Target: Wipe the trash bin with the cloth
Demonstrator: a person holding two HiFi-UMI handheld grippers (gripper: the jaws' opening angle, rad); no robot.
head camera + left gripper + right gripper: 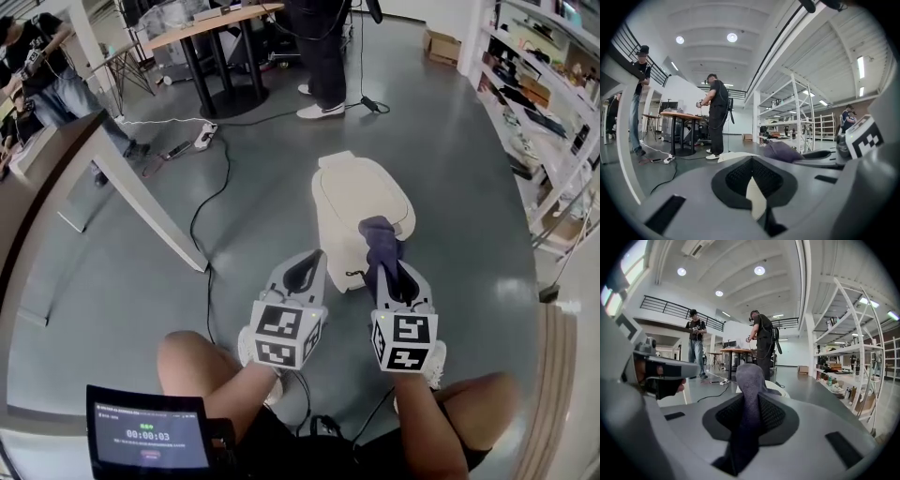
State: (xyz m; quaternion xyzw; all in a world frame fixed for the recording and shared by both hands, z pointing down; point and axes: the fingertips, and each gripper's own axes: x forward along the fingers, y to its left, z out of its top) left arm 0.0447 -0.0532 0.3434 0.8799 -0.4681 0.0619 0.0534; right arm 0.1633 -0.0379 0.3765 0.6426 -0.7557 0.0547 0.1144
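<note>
right claw: pressed tight on the purple-grey fabric cloth. the cloth runs up between my black ribbed pads and bunches above the tips. in the head view its bunched end lies on the near edge of the lid of the cream plastic trash bin, which sits on the grey floor just ahead of my knees.

left claw: jaws pressed together, nothing pinched as far as i can tell. only a thin cream sliver shows past the pads. it hangs just beside the bin's left wall; contact cannot be made out. the two claws are side by side.

a black cable trails over the floor left of the bin.
</note>
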